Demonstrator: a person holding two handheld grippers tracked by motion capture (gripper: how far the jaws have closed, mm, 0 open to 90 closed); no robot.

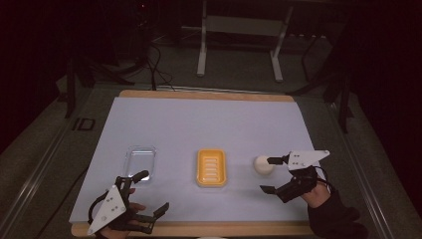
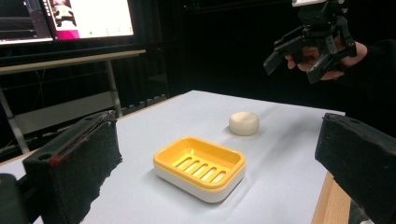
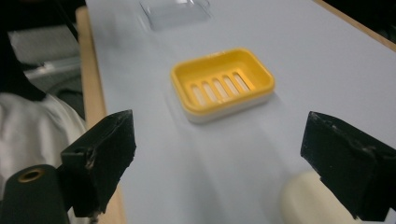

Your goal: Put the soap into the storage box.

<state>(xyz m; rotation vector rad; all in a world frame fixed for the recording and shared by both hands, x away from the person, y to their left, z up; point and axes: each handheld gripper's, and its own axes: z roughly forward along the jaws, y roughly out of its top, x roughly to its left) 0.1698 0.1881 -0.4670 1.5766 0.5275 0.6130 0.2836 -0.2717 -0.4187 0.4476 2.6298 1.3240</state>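
- The left gripper (image 1: 147, 195) rests at the near left corner of the white mat (image 1: 209, 119), its jaws spread wide with nothing between them; in the left gripper view they frame the scene from both sides.
- Just beyond it lies a clear plastic lid (image 1: 140, 162), flat on the mat and empty as far as its transparency lets me tell.
- In the middle sits the yellow soap dish (image 1: 211, 168), a slotted yellow tray nested in a white base; nothing lies in it (image 2: 201, 164).
- To its right, well apart from the dish, the round cream soap bar (image 1: 263, 165) rests on the mat.
- The right gripper (image 1: 268, 174) hovers at the bar with its jaws wide apart; in the right gripper view one jaw overlaps the bar (image 3: 308, 200), and I cannot tell whether it touches.
- The bar looks light, rigid and smooth, so it probably slips easily; I would take it across its curved sides, at mid-height, with both pads squarely opposite each other.
- The dish looks light enough to slide if the bar is dropped in hard.
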